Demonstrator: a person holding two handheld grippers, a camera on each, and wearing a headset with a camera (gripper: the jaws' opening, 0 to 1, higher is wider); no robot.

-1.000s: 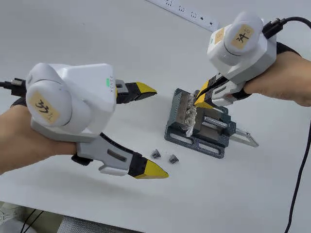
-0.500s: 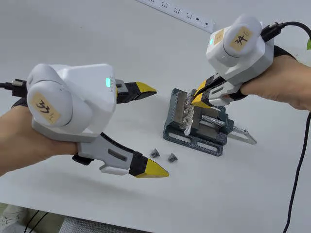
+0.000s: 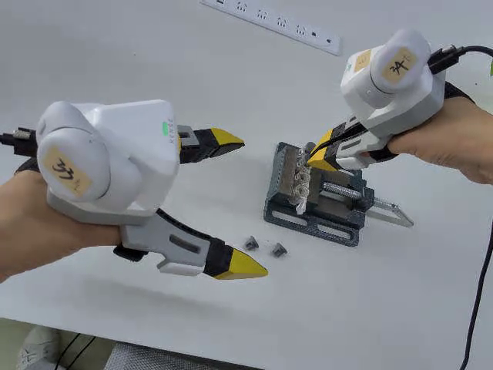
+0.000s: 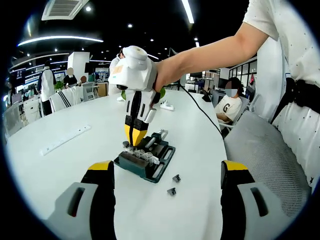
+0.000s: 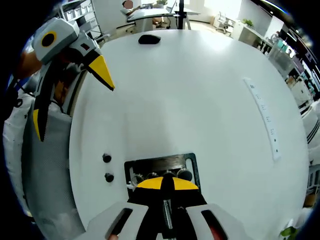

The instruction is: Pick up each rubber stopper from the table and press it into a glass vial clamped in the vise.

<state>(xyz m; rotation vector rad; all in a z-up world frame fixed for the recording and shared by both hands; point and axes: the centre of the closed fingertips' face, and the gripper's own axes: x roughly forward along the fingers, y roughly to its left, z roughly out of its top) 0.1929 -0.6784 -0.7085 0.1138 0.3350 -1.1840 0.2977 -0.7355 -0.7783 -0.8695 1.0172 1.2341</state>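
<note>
The right tongs [image 3: 316,159] are closed, the two yellow tips pressed together into one wedge. They point down at the far end of a row of vials [image 3: 297,183] and rest right at the vial tops. Whether anything is pinched between the tips cannot be told. In the right gripper view the shut tips [image 5: 167,183] sit just above the row, beside dark round tops there.

The left tongs [image 3: 235,202] are spread wide and hold nothing. They hover over the counter [image 3: 154,46], well apart from the vise [image 3: 339,220]. Each of the two jaws is black with a yellow pointed tip on a white plastic body.

Two stoppers [image 3: 250,243] lie on the counter just in front of the vise, close together but apart. They are small, grey and tapered. In the left gripper view they lie between the open jaws [image 4: 176,178].

There is one vise, of dark grey metal, with a slotted base, a bare steel screw and a thin silver handle bar [image 3: 390,213]. Its jaws clamp the vials, which are clear glass, upright and side by side, too bunched to count.

The counter is white and smooth. One white power strip [image 3: 269,15] lies flat near its far edge, and one black cable [image 3: 479,285] hangs from the right tongs.
</note>
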